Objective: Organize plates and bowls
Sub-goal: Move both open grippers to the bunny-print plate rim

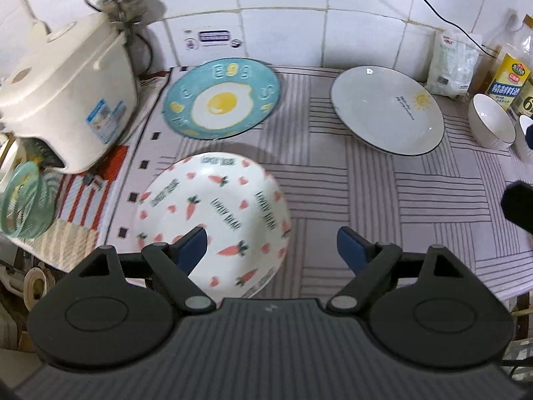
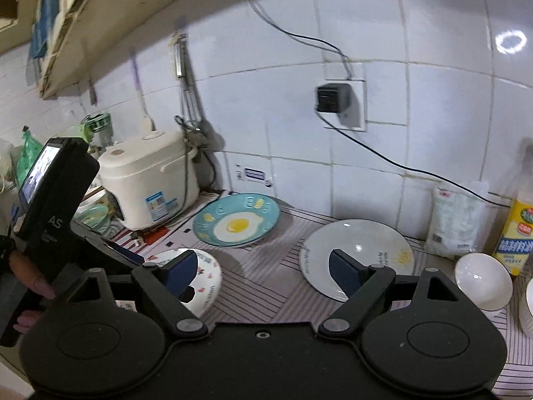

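A white plate with carrot prints (image 1: pixel 213 206) (image 2: pixel 208 276) lies at the near left of the striped cloth. Behind it sits a teal plate with a fried-egg picture (image 1: pixel 221 98) (image 2: pixel 236 220). A grey plate with a small sun drawing (image 1: pixel 386 108) (image 2: pixel 366 250) rests at the back right, and a white bowl (image 1: pixel 491 120) (image 2: pixel 483 280) stands beside it with a second bowl (image 1: pixel 524 133) partly cut off. My left gripper (image 1: pixel 271 243) hovers open above the carrot plate's near edge. My right gripper (image 2: pixel 263 266) is open above the cloth between the carrot plate and the grey plate. Neither holds anything.
A white rice cooker (image 1: pixel 66 90) (image 2: pixel 150 180) stands at the left by the tiled wall. An oil bottle (image 1: pixel 509 76) and a white bag (image 1: pixel 453 63) line the back right. A green bowl (image 1: pixel 26 206) sits left of the cloth. A plugged-in socket (image 2: pixel 333 98) trails a black cable.
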`<state>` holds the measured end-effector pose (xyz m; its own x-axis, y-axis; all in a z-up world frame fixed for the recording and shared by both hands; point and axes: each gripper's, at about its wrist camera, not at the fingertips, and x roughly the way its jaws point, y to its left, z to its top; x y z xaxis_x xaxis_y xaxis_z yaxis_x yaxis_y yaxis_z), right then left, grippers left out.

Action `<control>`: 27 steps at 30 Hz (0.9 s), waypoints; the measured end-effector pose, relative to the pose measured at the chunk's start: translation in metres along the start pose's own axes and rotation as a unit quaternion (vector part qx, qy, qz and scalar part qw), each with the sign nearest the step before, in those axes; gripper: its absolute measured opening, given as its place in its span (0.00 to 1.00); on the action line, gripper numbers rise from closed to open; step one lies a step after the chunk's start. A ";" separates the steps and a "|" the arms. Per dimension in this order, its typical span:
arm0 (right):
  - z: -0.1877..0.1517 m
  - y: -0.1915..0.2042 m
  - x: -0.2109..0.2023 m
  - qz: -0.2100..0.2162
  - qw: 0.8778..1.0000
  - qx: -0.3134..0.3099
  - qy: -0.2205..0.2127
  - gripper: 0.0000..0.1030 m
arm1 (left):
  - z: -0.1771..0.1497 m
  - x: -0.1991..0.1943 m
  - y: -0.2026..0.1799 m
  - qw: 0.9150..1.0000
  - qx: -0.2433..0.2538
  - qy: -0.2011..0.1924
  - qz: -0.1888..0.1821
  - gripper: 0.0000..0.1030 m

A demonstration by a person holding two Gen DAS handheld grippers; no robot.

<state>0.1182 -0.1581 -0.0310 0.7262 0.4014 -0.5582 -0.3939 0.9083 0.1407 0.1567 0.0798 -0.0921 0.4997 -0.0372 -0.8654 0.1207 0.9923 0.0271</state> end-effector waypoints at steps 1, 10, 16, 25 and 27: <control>-0.001 0.006 0.000 0.001 1.000 -0.003 -0.001 0.87 | -0.003 -0.004 0.004 1.000 0.001 -0.004 -0.001 0.83; -0.011 0.047 0.010 0.003 0.999 -0.002 -0.040 0.94 | -0.030 -0.018 0.046 1.000 0.000 -0.016 -0.007 0.83; -0.023 0.058 0.035 0.002 0.999 0.018 -0.034 0.96 | -0.045 -0.001 0.068 1.000 0.009 -0.003 0.006 0.83; -0.049 0.062 0.091 0.015 0.996 0.076 0.032 0.96 | -0.056 0.038 0.095 0.998 0.020 -0.004 0.058 0.83; -0.054 0.064 0.103 0.023 0.995 0.091 0.044 0.96 | -0.056 0.050 0.103 0.998 0.016 0.001 0.061 0.83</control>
<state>0.1371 -0.0653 -0.1238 0.6542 0.4384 -0.6163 -0.3118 0.8987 0.3083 0.1460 0.1864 -0.1611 0.5100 0.0836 -0.8561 0.0874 0.9851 0.1482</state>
